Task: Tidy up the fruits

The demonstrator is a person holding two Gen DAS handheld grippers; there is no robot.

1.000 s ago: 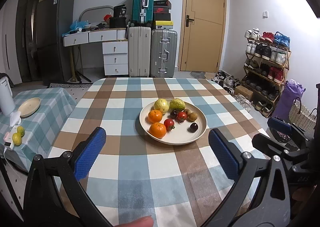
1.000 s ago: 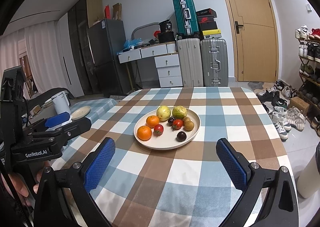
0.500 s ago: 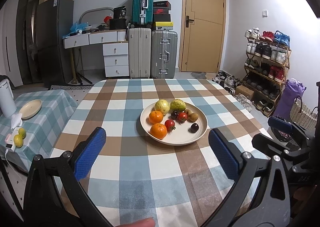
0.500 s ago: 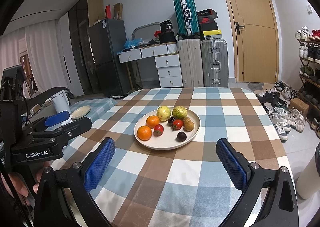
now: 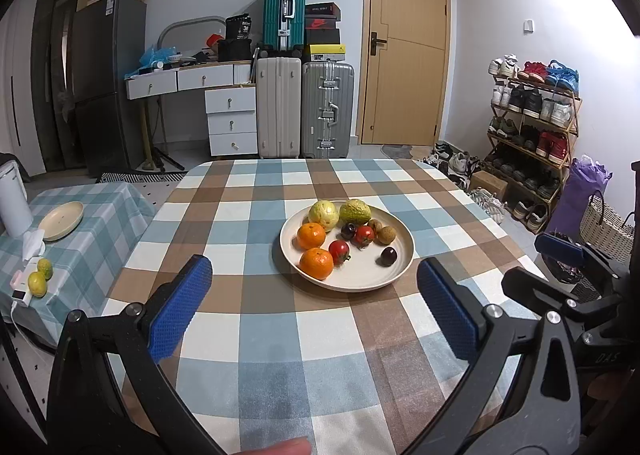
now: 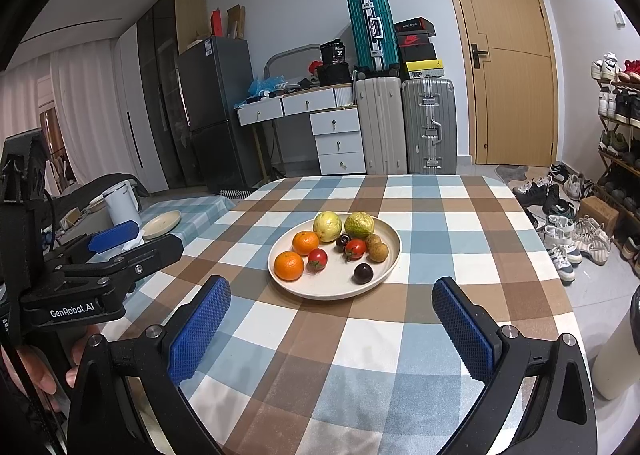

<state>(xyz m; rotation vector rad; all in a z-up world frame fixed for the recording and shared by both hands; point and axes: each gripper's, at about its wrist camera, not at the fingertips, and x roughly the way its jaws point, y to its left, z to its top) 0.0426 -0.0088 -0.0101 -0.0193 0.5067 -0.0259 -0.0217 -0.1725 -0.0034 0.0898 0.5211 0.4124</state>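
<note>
A cream plate (image 5: 394,275) (image 6: 386,255) sits mid-table on the checked cloth. On it lie two oranges (image 5: 316,263) (image 6: 289,265), two pale green fruits (image 5: 355,211) (image 6: 359,225), two red tomatoes (image 5: 339,251) (image 6: 317,258), a dark plum (image 5: 388,256) (image 6: 363,272) and small brown fruits (image 6: 378,251). My left gripper (image 5: 314,285) hangs open over the near table, short of the plate. My right gripper (image 6: 332,301) is open too, just before the plate's near rim. Both hold nothing.
A low side table (image 5: 100,215) at the left carries an empty cream plate (image 5: 61,215), a white kettle (image 5: 12,199) and two green-yellow fruits (image 5: 38,283). Suitcases (image 5: 280,107), drawers and a door stand behind. A shoe rack (image 5: 532,127) and a basket (image 5: 606,223) are at the right.
Almost nothing differs; the left view has drifted very slightly, and both grippers stay open and short of the plate.
</note>
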